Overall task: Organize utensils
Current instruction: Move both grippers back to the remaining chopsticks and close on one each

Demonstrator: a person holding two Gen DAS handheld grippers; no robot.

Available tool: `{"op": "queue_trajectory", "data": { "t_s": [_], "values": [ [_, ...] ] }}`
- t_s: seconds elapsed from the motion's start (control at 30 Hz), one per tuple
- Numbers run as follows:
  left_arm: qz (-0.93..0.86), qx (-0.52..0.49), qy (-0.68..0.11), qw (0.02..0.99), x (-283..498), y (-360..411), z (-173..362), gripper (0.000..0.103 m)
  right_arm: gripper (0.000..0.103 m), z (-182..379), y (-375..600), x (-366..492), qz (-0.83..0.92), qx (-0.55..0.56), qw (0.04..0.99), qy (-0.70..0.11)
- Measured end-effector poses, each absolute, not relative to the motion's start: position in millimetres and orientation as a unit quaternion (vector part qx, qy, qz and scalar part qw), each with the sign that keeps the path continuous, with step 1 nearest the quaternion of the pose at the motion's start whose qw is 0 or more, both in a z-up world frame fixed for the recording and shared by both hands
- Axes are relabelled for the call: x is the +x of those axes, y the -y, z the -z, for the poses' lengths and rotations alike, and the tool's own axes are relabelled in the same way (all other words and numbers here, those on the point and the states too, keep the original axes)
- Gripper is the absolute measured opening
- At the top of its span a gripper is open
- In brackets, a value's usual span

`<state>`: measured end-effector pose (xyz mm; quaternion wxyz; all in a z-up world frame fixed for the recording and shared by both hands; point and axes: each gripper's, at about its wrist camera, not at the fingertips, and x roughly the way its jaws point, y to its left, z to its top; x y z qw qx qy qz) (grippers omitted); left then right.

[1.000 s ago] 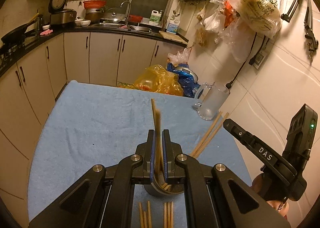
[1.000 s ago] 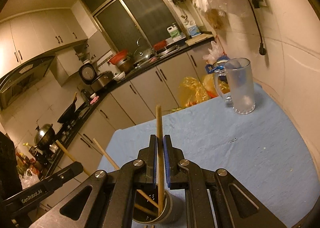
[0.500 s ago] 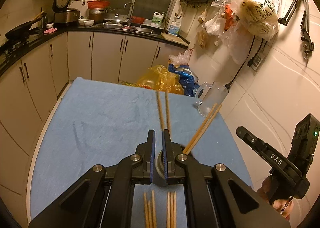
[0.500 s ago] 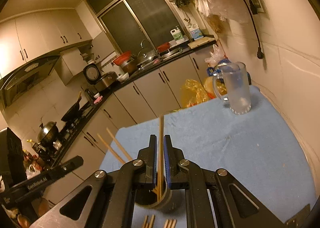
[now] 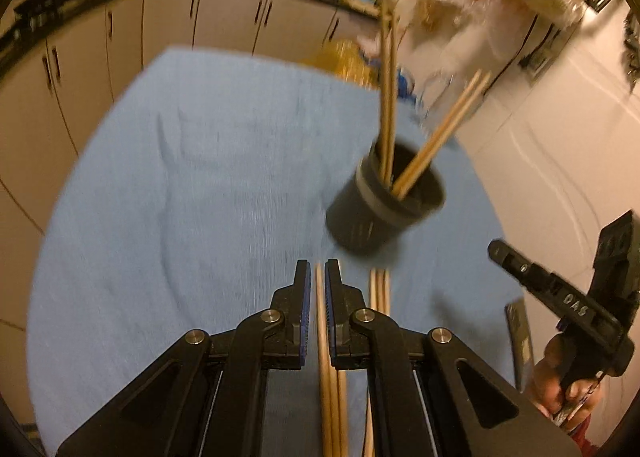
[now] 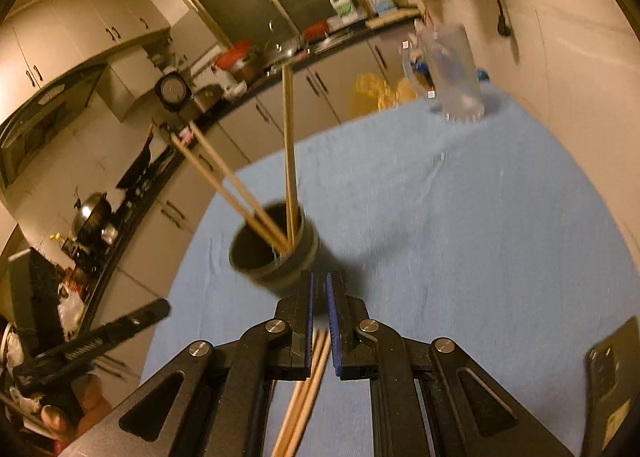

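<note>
While both frames are smeared with blur, the dark cup (image 5: pixel 384 201) stands clear enough on the blue cloth (image 5: pixel 180 185), at about one o'clock from the left gripper (image 5: pixel 316 281) and at about eleven o'clock from the right gripper (image 6: pixel 318 289). Four chopsticks (image 5: pixel 387 97) stand in the cup: two nearly upright, two leaning out over its rim. More loose chopsticks (image 5: pixel 330 377) lie flat on the cloth under the left gripper, a second bundle (image 5: pixel 379 293) just beside them toward the cup.

On the left gripper the tongs sit a narrow gap apart, with one stick showing through the gap; whether they touch it I cannot tell. On the right gripper the tongs are likewise slightly apart, nothing between their tips, and a few chopsticks (image 6: pixel 304 397) show on the cloth beneath it.

A glass mug (image 6: pixel 452 77) stands at the far edge of the cloth, at one o'clock in the right view, and a phone (image 6: pixel 612 381) lies at four o'clock.
</note>
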<state>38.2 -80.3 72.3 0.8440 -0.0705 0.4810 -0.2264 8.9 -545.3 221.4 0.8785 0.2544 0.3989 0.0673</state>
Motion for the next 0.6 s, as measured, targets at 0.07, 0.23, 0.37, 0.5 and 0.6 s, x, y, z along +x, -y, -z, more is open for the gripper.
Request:
{"op": "queue_trajectory", "data": {
  "t_s": [0.07, 0.23, 0.37, 0.5, 0.6],
  "values": [
    [0.229, -0.073, -0.502, 0.831, 35.4, 81.5, -56.1, 0.006, 0.009, -212.9, 541.6, 1.9, -0.070, 0.254, 0.874, -0.408],
    [0.233, -0.078, -0.532, 0.811, 36.0, 86.9, -35.2, 0.006, 0.009, -198.5, 535.5, -8.1, -0.071, 0.261, 0.861, -0.431],
    [0.238, -0.069, -0.544, 0.801, 37.1, 95.4, -26.5, 0.006, 0.009, -193.8, 533.0, -13.5, -0.072, 0.264, 0.856, -0.438],
    [0.234, -0.054, -0.551, 0.799, 39.9, 111.8, -19.8, 0.006, 0.009, -192.6, 530.6, -15.1, -0.076, 0.265, 0.853, -0.444],
    [0.231, -0.044, -0.559, 0.795, 43.5, 119.6, -11.7, 0.006, 0.009, -192.1, 529.2, -16.6, -0.077, 0.265, 0.852, -0.445]
  ]
}}
